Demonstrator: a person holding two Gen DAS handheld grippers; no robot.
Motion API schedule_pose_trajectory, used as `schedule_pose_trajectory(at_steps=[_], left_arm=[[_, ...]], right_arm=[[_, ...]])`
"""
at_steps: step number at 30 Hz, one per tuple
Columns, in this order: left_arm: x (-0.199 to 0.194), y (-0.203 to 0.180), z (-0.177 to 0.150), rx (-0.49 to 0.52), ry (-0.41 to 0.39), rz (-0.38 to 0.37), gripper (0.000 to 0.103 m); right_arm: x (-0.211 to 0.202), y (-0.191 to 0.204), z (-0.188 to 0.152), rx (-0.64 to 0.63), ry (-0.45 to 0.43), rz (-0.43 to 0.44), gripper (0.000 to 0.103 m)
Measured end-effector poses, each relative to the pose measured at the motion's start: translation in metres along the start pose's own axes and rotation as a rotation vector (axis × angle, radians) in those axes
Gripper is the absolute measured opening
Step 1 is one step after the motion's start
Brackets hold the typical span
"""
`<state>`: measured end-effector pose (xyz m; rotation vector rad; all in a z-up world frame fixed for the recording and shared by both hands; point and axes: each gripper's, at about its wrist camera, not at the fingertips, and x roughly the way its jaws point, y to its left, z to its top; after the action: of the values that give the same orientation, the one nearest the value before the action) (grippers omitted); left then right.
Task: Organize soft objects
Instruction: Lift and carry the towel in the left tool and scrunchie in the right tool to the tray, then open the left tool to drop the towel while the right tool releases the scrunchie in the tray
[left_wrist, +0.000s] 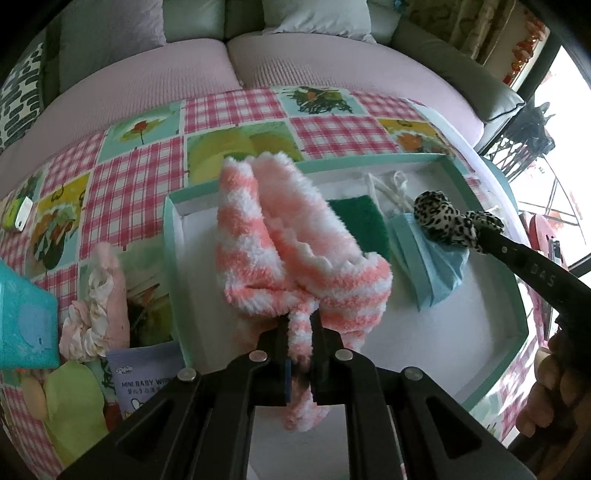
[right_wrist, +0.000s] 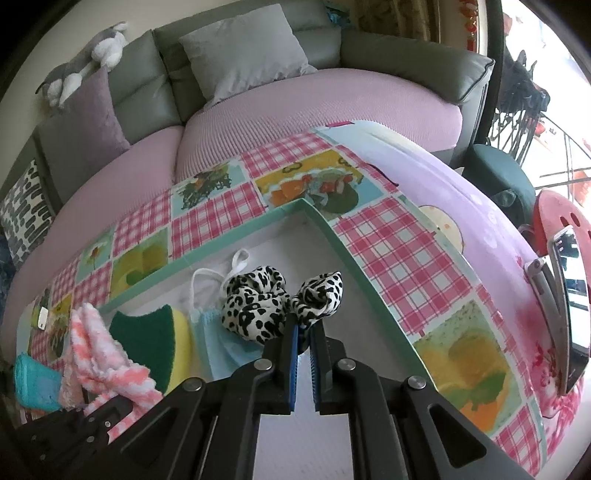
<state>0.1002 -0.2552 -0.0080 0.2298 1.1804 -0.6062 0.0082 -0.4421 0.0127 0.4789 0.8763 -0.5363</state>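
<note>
My left gripper (left_wrist: 300, 325) is shut on fluffy pink-and-white striped socks (left_wrist: 288, 243) and holds them above the shallow white box with a teal rim (left_wrist: 173, 236). The socks also show at the lower left of the right wrist view (right_wrist: 107, 354). My right gripper (right_wrist: 303, 328) is shut on a leopard-print scrunchie (right_wrist: 273, 302), held over the box (right_wrist: 354, 254); it also shows in the left wrist view (left_wrist: 450, 221). In the box lie a green-and-yellow sponge (right_wrist: 155, 343) and a light blue face mask (left_wrist: 428, 266).
The box sits on a pink checked tablecloth (left_wrist: 140, 184). To its left lie a pale pink floral scrunchie (left_wrist: 92, 314), a baby wipes pack (left_wrist: 147, 384) and a teal tissue pack (left_wrist: 26, 321). A pink sofa (right_wrist: 258, 122) stands behind. A phone on a stand (right_wrist: 572, 302) is at the right.
</note>
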Motion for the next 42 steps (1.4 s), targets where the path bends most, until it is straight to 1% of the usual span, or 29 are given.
schedule_pose_trajectory(at_steps=[8,10,11,12,13,14,15,18,20,21,22,24,26,27,30,33,34,35,36,38,39,41,42], left_arm=[[-0.002,0.001,0.0,-0.009,0.015,-0.001,0.009],[-0.006,0.0,0.001,-0.004,0.02,0.011,0.012],[-0.007,0.0,0.001,-0.003,0.021,0.016,0.017],[-0.009,0.0,0.001,-0.001,0.022,0.023,0.026],[-0.012,0.0,0.001,0.001,0.02,0.032,0.031],[-0.015,0.001,0.001,0.002,0.015,0.041,0.038],[-0.019,0.002,0.001,0.004,0.008,0.05,0.039],[-0.03,0.006,0.002,-0.003,-0.006,0.046,0.039],[-0.036,0.009,0.002,-0.01,-0.016,0.046,0.039],[-0.04,0.012,0.002,-0.016,-0.025,0.047,0.039],[-0.044,0.014,0.002,-0.021,-0.033,0.049,0.04],[-0.05,0.02,0.002,-0.039,-0.049,0.052,0.04],[-0.056,0.028,0.003,-0.063,-0.063,0.061,0.04],[-0.058,0.031,0.003,-0.075,-0.069,0.066,0.04],[-0.063,0.045,0.003,-0.115,-0.082,0.089,0.04],[-0.064,0.058,0.005,-0.154,-0.086,0.104,0.041],[-0.064,0.063,0.005,-0.168,-0.086,0.111,0.041],[-0.064,0.068,0.005,-0.18,-0.086,0.12,0.044],[-0.064,0.07,0.005,-0.186,-0.088,0.128,0.057],[-0.068,0.077,0.004,-0.199,-0.103,0.152,0.07],[-0.07,0.08,0.004,-0.206,-0.115,0.165,0.07],[-0.072,0.084,0.005,-0.22,-0.126,0.175,0.072],[-0.072,0.087,0.005,-0.23,-0.13,0.182,0.078]], right_arm=[[-0.006,0.002,0.002,-0.024,-0.002,-0.012,0.008],[-0.009,0.002,0.003,-0.026,-0.006,-0.01,0.008],[-0.011,0.002,0.003,-0.028,-0.008,-0.013,0.009],[-0.013,0.002,0.004,-0.032,-0.009,-0.017,0.013],[-0.015,0.003,0.004,-0.037,-0.011,-0.021,0.018],[-0.017,0.003,0.003,-0.04,-0.013,-0.024,0.022],[-0.019,0.003,0.003,-0.043,-0.015,-0.027,0.026],[-0.025,0.003,0.004,-0.051,-0.021,-0.027,0.029],[-0.029,0.005,0.004,-0.059,-0.024,-0.032,0.036],[-0.031,0.005,0.004,-0.063,-0.024,-0.036,0.042],[-0.033,0.006,0.004,-0.069,-0.025,-0.04,0.045],[-0.036,0.007,0.004,-0.074,-0.028,-0.043,0.046],[-0.039,0.009,0.003,-0.083,-0.03,-0.043,0.05],[-0.04,0.01,0.003,-0.087,-0.03,-0.043,0.054],[-0.042,0.015,0.002,-0.106,-0.028,-0.043,0.058],[-0.042,0.019,0.001,-0.125,-0.019,-0.04,0.069],[-0.041,0.021,0.0,-0.135,-0.013,-0.038,0.071],[-0.04,0.024,0.0,-0.147,-0.01,-0.037,0.072],[-0.04,0.027,-0.001,-0.156,-0.008,-0.037,0.075],[-0.038,0.032,-0.003,-0.179,-0.001,-0.031,0.081],[-0.038,0.034,-0.004,-0.189,0.002,-0.029,0.085],[-0.037,0.04,-0.006,-0.212,0.003,-0.028,0.089],[-0.037,0.042,-0.007,-0.218,0.003,-0.027,0.095]])
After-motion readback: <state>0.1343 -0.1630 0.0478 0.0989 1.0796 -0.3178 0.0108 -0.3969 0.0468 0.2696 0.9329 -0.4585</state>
